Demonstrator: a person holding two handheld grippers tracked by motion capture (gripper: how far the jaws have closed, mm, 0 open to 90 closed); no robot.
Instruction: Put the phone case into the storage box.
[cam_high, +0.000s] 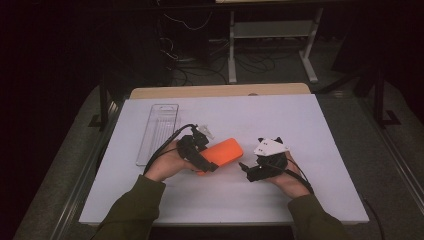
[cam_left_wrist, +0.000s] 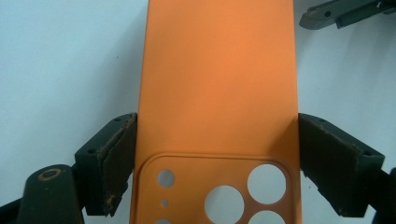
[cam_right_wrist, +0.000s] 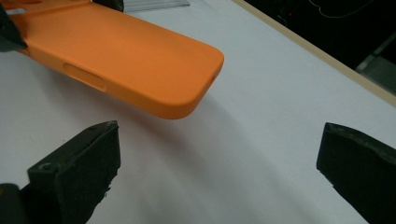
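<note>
A: Item one, nearest: left gripper (cam_left_wrist: 217, 163), pads pinching the orange phone case (cam_left_wrist: 217, 84) by its long edges at the camera-cutout end, held just above the white table (cam_high: 300, 200).

B: Right gripper (cam_right_wrist: 217, 163)?

A: Jaws spread, empty, near the case's free corner. Step judged: handover or second grip; next move needs closing in squarely.

B: Beyond?

A: Clear plastic tray (cam_high: 157, 132), far left, apart; nothing obstructs.
</note>
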